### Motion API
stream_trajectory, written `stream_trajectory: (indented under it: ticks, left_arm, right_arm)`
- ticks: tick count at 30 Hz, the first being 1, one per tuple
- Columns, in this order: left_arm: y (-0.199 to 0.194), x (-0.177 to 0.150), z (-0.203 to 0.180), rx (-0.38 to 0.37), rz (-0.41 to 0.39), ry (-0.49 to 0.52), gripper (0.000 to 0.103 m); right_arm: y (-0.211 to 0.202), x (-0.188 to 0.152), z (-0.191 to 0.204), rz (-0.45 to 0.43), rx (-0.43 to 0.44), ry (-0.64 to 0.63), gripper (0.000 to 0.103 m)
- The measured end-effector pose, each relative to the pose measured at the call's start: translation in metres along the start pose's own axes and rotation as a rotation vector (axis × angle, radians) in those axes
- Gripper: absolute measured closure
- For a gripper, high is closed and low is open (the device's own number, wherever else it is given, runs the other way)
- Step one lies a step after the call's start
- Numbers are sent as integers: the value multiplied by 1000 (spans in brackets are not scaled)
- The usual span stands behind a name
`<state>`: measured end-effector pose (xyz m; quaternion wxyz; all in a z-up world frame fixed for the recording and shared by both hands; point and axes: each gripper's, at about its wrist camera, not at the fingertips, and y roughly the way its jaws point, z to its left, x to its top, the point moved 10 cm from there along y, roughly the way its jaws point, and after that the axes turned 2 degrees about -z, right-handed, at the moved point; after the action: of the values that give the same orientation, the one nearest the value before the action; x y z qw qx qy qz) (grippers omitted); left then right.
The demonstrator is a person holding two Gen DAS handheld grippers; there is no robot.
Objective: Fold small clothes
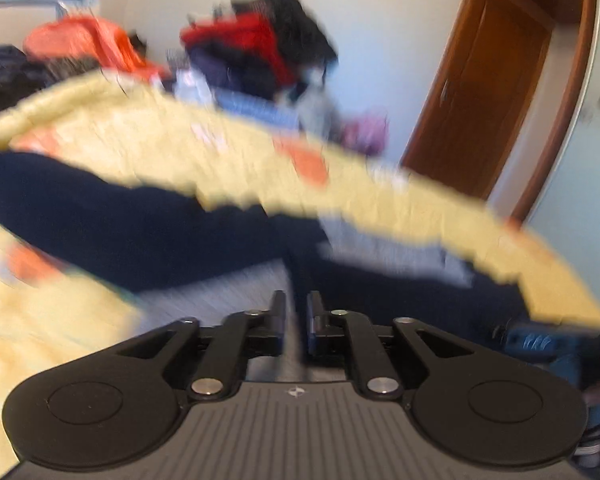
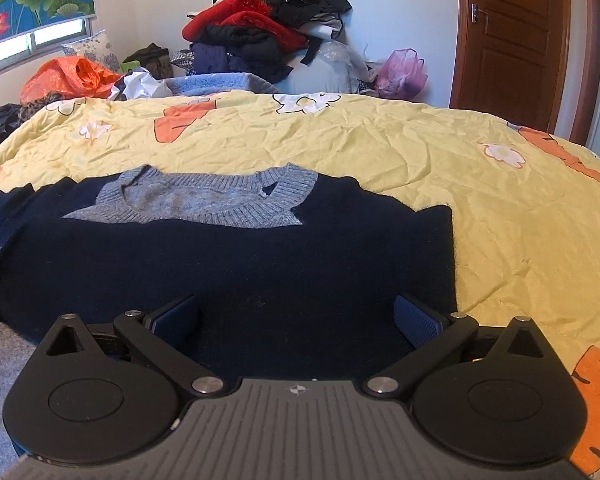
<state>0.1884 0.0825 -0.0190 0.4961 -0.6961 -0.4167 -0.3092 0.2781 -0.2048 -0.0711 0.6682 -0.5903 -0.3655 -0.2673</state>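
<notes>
Plainly the navy sweater (image 2: 228, 264) (grey-collared, soft, floppy knit) lies flat on the yellow quilt (image 2: 380, 140), best pinched at shoulder or hem edges, under a wide-open, empty right gripper (image 2: 296, 320) and a barely parted left gripper (image 1: 297, 312).

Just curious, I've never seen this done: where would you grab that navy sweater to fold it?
Probably the navy sweater by its straight right side edge, coming in from the bare yellow quilt. It lies flat, so that edge is free to pinch and lift.
</notes>
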Motion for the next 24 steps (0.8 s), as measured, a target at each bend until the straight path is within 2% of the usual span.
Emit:
stream_trajectory:
  ticks: [1,2,3,4,6,9,12,14,16,17,19,20,22,24]
  left_arm:
    - [-12,12,20,19,-41,-30,59]
    - [-21,26,48,56,-75,-75,43]
    - [-27,39,79,99,-105,-137,14]
    - [-33,53,116,157,-143,-214,10]
    - [-36,72,189,250,-165,-362,10]
    - [-36,85,289,340,-165,-606,11]
    - [-33,95,351,389,-181,-714,11]
    - [-24,100,372,415,-169,-724,11]
    - [-13,101,379,411,-147,-694,16]
    - [-6,101,378,389,-130,-682,18]
    - [12,101,377,339,-90,-675,30]
    - [19,101,378,339,-74,-659,32]
    - [29,101,383,391,-54,-617,32]
    - [36,101,385,412,-46,-592,32]
  right_arm:
    - [-1,0,0,-1,2,2,0]
    - [-1,0,0,-2,3,3,0]
    - [-1,0,0,-3,3,3,0]
    - [-2,0,0,-4,4,3,0]
    - [-3,1,0,-7,6,8,0]
    - [-5,1,-1,-18,16,28,0]
    - [-6,2,-2,-20,19,35,0]
    - [-6,1,-2,-19,18,33,0]
    - [-6,1,-2,-19,19,34,0]
    - [-6,1,-1,-19,19,35,0]
    - [-6,1,-1,-19,19,34,0]
    - [-6,1,-2,-19,19,34,0]
    - [-6,1,-1,-19,20,35,0]
    - [-6,2,-1,-19,21,36,0]
